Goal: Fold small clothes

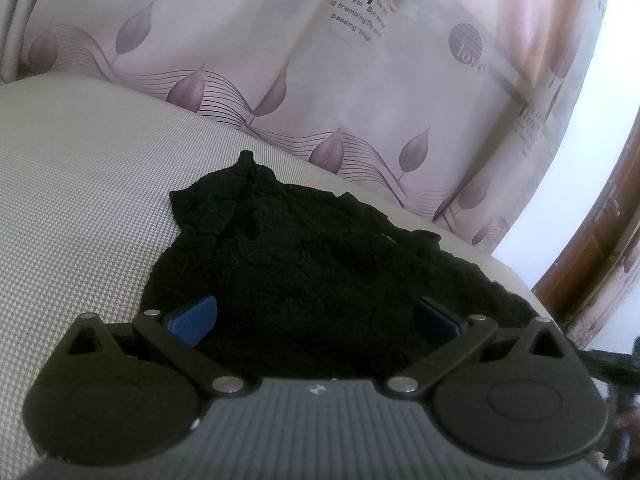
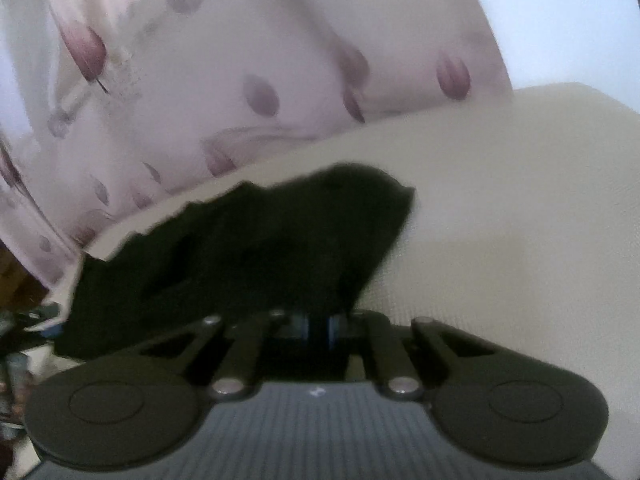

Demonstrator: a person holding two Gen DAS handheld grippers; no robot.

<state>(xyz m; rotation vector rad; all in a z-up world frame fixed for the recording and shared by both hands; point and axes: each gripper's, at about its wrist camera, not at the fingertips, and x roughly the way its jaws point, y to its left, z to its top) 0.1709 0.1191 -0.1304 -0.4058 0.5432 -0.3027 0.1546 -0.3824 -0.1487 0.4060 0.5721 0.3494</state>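
A small black lacy garment lies crumpled on a cream woven cushion. My left gripper is open, its blue pads spread wide on either side of the near edge of the garment, which fills the gap between them. In the right wrist view the same black garment is blurred. My right gripper is shut on the garment's near edge, with cloth bunched between the close-set blue pads.
A pink curtain with purple leaves and printed words hangs right behind the cushion. The cushion's edge drops off at the right in the left wrist view, with a brown wooden frame and bright window beyond.
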